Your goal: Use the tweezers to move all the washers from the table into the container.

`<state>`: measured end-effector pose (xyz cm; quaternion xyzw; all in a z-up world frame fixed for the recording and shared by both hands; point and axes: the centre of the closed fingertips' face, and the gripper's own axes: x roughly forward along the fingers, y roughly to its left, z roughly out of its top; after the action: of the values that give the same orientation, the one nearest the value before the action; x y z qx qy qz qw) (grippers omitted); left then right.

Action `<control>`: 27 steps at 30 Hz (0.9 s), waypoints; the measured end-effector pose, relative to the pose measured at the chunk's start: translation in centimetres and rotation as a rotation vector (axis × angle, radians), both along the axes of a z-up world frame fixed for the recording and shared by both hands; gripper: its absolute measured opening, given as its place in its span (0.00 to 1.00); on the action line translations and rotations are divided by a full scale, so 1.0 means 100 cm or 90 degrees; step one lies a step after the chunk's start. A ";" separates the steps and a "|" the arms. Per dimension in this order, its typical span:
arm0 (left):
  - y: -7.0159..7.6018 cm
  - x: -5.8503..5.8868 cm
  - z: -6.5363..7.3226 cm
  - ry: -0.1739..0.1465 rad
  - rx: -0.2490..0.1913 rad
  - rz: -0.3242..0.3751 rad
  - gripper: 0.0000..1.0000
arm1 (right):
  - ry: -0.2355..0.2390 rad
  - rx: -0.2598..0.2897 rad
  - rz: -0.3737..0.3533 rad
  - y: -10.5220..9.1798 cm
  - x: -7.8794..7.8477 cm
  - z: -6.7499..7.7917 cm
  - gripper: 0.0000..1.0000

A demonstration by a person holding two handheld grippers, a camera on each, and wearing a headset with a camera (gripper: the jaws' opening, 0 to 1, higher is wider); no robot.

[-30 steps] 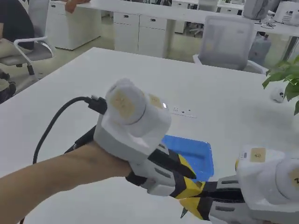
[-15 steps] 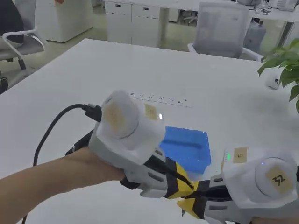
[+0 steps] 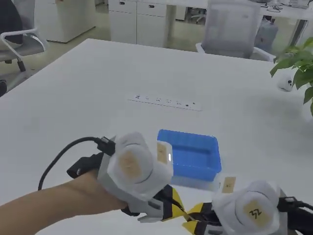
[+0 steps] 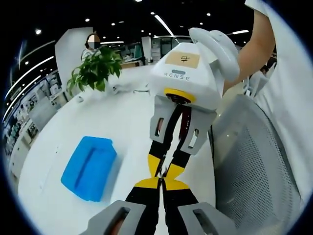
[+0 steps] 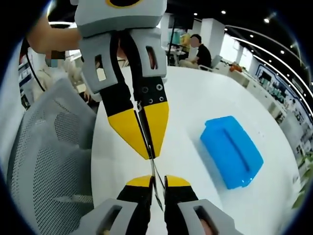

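Note:
A thin pair of metal tweezers [image 5: 153, 174] runs between the yellow tips of both grippers, which meet nose to nose over the table's near edge. In the right gripper view my right gripper [image 5: 156, 183] is shut on the tweezers' lower end, and my left gripper [image 5: 145, 128] comes down from the top, shut on the upper part. In the head view the left gripper [image 3: 182, 214] is held by a hand at lower left and faces the right gripper [image 3: 195, 226]. The blue container [image 3: 191, 155] stands just beyond them on the white table [image 3: 98, 78]; it is also the blue container [image 4: 90, 167] [image 5: 231, 152] in both gripper views.
A flush power strip [image 3: 165, 102] lies in the table beyond the container. A white mesh chair [image 4: 254, 166] [image 5: 44, 156] is close behind the grippers. A green plant [image 3: 299, 68] stands at the far right, and an office chair [image 3: 234, 27] beyond the far edge.
The head camera has tilted, so the grippers sit lower in the picture and the whole container shows. The grippers stay tip to tip.

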<state>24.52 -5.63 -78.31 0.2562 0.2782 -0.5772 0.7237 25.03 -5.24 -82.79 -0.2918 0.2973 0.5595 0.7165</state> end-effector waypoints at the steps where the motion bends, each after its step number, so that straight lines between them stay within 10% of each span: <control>1: 0.001 0.000 -0.003 -0.003 0.006 -0.005 0.00 | -0.007 -0.003 -0.009 -0.001 0.001 -0.002 0.05; 6: 0.006 0.000 -0.012 -0.002 0.023 -0.008 0.00 | -0.031 0.023 -0.050 -0.004 0.000 0.005 0.06; 14: 0.019 0.006 -0.037 0.008 0.063 0.012 0.00 | -0.033 0.133 -0.196 -0.039 -0.003 0.067 0.14; 21: 0.021 0.012 -0.062 0.031 0.113 0.025 0.00 | 0.021 0.256 -0.352 -0.067 -0.017 0.105 0.28; 27: 0.024 0.015 -0.077 0.021 0.161 0.022 0.00 | -0.009 0.269 -0.395 -0.082 -0.025 0.114 0.35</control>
<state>26.00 -3.19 -86.02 0.3314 0.3651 -0.5292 0.6905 22.52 -13.39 -71.36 -0.0372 0.2444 0.3630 0.8984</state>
